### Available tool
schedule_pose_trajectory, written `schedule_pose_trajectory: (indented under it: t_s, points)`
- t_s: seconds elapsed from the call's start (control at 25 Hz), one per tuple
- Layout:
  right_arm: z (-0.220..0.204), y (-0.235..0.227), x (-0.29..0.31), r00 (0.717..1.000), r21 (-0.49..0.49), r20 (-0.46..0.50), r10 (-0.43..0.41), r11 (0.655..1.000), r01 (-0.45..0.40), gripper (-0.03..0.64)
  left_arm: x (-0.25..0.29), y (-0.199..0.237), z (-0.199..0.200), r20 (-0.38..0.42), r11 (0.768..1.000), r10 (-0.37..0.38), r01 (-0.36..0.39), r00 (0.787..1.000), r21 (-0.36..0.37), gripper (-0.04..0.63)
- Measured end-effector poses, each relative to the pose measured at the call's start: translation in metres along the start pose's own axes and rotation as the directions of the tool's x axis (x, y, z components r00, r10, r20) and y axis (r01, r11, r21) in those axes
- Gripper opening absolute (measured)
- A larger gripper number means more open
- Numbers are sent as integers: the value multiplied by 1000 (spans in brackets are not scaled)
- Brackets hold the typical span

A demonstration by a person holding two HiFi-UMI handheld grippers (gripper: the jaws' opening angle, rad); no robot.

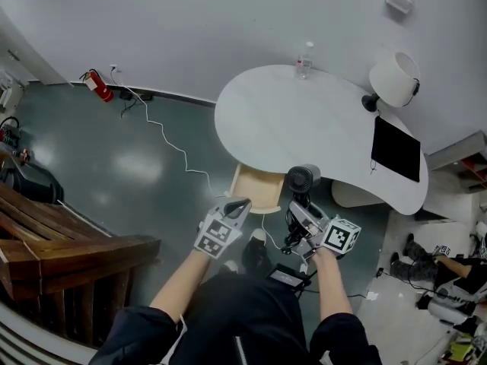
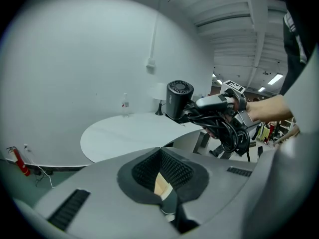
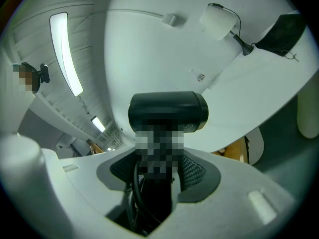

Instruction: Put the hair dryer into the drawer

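Right gripper view, right tongs (image 3: 158, 156) gripping hair dryer (image 3: 168, 111), left tongs (image 2: 160, 153) closed

Looks like a bare test hall: grey floor (image 1: 114, 158), fire extinguisher (image 1: 97, 86) by the wall (image 1: 190, 21), loose cable (image 1: 169, 141), strip light (image 3: 65, 54) on exposed ceiling (image 2: 229, 19)

The bench (image 1: 304, 128) stands against the wall. On it, a bottle (image 1: 304, 59) stands at the far edge and a lamp (image 1: 396, 78) at the far right. A flat panel (image 1: 396, 149) lies in front of the lamp. The drawer (image 1: 255, 188) projects open from under the bench's near edge. The hair dryer (image 1: 303, 179), clamped in the right gripper (image 1: 302, 217), is just right of the drawer. The left gripper (image 1: 237, 207) is at the drawer's near edge. A fire extinguisher (image 1: 97, 84) lies on the floor by the wall, far left.
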State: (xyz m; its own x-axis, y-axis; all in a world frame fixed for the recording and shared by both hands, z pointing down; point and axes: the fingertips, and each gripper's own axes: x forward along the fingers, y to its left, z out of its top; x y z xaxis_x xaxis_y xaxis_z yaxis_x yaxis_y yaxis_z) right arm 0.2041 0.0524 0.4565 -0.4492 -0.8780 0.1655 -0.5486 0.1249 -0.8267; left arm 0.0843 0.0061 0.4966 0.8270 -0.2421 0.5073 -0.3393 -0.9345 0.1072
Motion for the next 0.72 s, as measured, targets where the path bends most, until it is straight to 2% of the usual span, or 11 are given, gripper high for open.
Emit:
schedule_pose_trajectory:
  t_s: [0.36, 0.56, 0.72]
  points:
    - [11, -20, 23, 993, -57, -114, 22, 998, -29, 219, 15, 18, 0, -13, 996, 77, -77, 997, -35, 12]
    - [8, -23, 37, 986, -70, -161, 41, 996, -53, 219, 18, 28, -1, -21, 994, 96, -96, 995, -50, 12]
    - [4, -30, 49, 981, -82, -194, 21, 996, -38, 219, 22, 39, -4, -30, 993, 98, -99, 995, -58, 12]
